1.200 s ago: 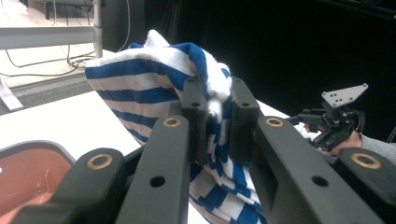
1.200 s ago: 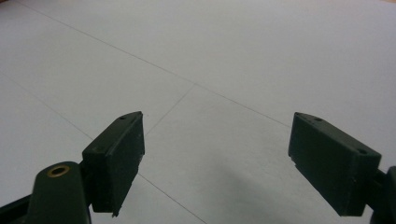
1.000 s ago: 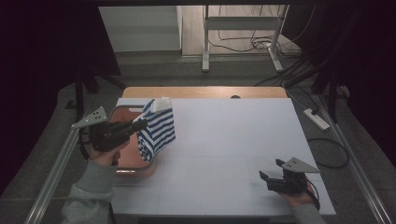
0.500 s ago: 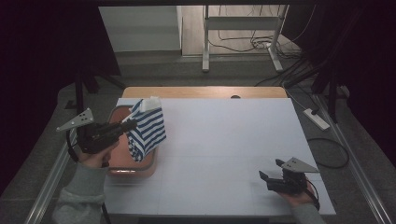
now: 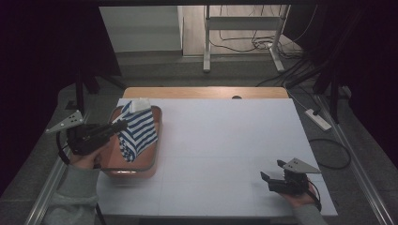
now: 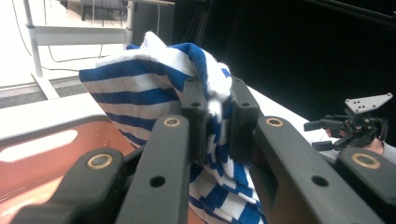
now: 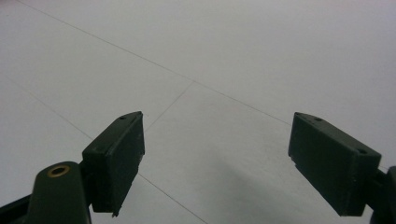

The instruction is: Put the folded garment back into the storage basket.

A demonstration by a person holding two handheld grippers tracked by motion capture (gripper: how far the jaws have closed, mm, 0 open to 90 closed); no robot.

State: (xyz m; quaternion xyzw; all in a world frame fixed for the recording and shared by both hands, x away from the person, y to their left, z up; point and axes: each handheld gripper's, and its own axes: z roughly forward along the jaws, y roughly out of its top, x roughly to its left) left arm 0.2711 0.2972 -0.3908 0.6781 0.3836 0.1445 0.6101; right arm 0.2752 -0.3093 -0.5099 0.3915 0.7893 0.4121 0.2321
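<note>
Above the tray [image 5: 155, 140], left gripper [image 6: 215, 122] pinches striped cloth [image 5: 137, 131].

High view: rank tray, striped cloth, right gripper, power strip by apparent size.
1. Tray, though the cloth hides part of it.
2. Striped cloth.
3. Right gripper.
4. Power strip, on the floor farther from the camera, so its true size is unsure.

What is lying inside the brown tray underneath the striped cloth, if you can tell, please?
The striped cloth, held up by the left gripper, hangs over the brown tray. The visible tray floor is bare; whatever lies directly beneath the cloth is hidden.
</note>
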